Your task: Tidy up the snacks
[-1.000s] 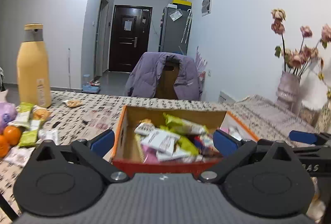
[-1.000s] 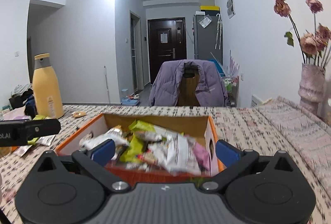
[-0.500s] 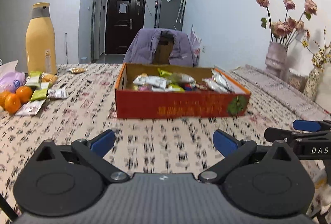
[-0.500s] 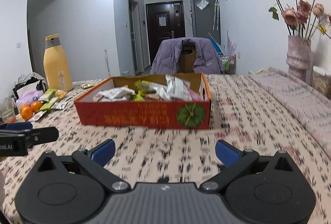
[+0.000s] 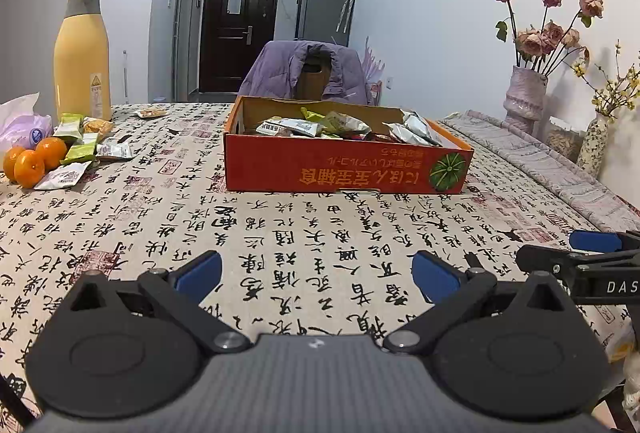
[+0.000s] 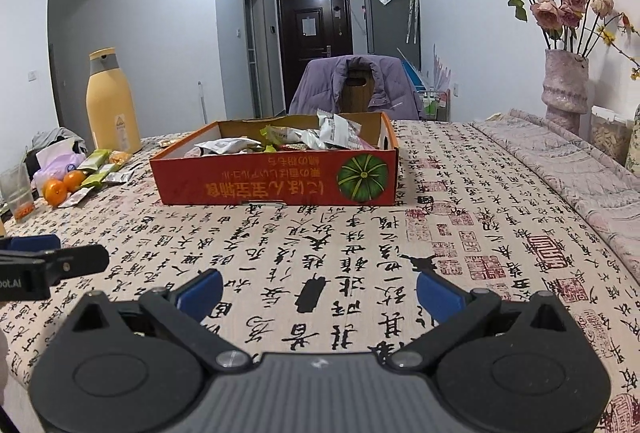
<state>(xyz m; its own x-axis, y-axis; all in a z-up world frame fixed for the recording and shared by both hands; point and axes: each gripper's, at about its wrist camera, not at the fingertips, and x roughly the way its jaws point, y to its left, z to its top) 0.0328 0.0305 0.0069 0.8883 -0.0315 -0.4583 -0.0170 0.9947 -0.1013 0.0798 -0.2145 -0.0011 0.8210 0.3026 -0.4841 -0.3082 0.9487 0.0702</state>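
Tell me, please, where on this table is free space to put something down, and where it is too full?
Free: the wide strip of tablecloth between the red box and both open grippers, left gripper, right gripper. Also free: right of the box, up to the folded cloth. Crowded: far left, around the oranges, loose packets and yellow bottle.

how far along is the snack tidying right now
Mostly done: the red box is heaped with snack packets. Nothing is in hand; the left gripper and right gripper are both open and empty. Left: loose packets beside the oranges on the tablecloth.
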